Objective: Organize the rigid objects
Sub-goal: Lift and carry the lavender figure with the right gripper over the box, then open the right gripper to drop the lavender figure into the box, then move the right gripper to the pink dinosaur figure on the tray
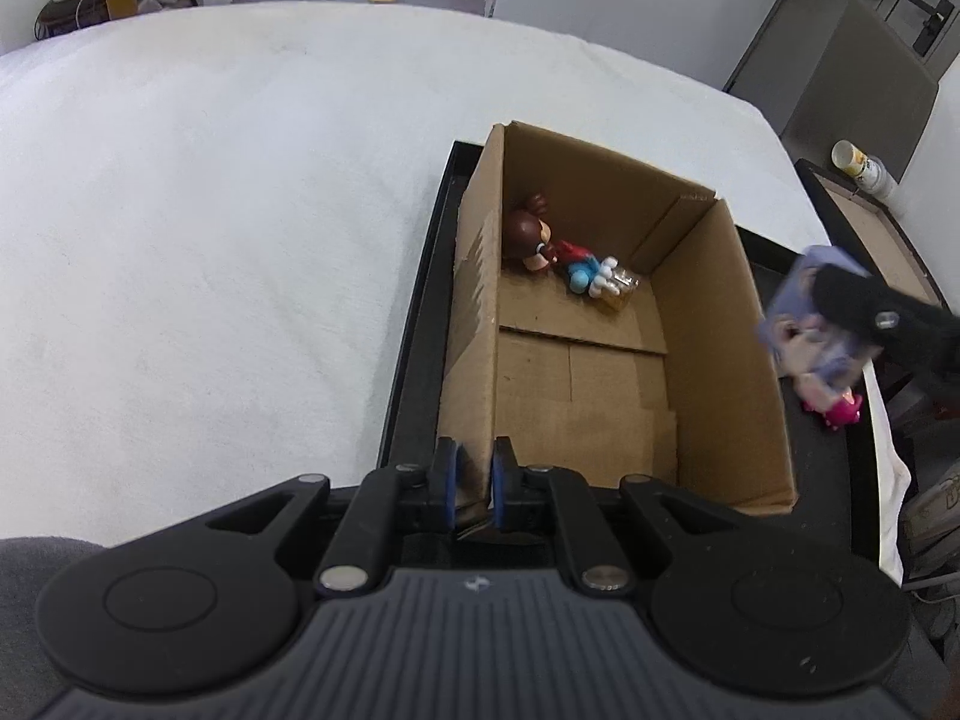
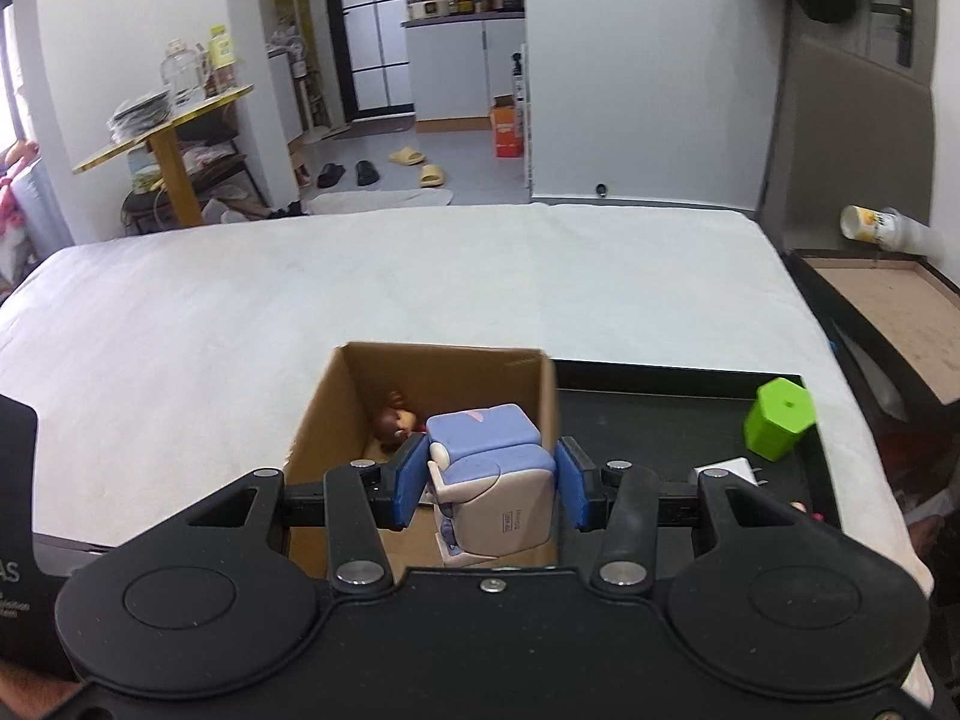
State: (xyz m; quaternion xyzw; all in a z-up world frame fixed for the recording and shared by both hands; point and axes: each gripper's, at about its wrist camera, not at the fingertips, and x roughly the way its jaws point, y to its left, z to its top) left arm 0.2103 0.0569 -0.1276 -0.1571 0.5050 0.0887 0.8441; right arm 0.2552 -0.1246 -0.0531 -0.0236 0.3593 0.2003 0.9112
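Observation:
An open cardboard box [image 1: 708,324] stands on a black tray [image 1: 414,336] on a white bed. Inside, at its far end, lie a brown-haired figurine [image 1: 534,237] and a small pack of bottles [image 1: 615,285]. My left gripper [image 1: 474,468] is shut on the box's near left wall. My right gripper [image 2: 489,480] is shut on a purple and white toy figure [image 2: 492,474], held over the box's [image 2: 336,402] near right corner. In the left wrist view the toy [image 1: 792,300] is blurred at the box's right side. A pink toy [image 1: 843,411] lies on the tray.
A green hexagonal container [image 2: 779,417] and a white charger [image 2: 729,471] sit on the tray [image 2: 660,414] right of the box. The white bed [image 2: 360,288] spreads to the left and beyond. A nightstand with a white can [image 2: 882,228] stands at the right.

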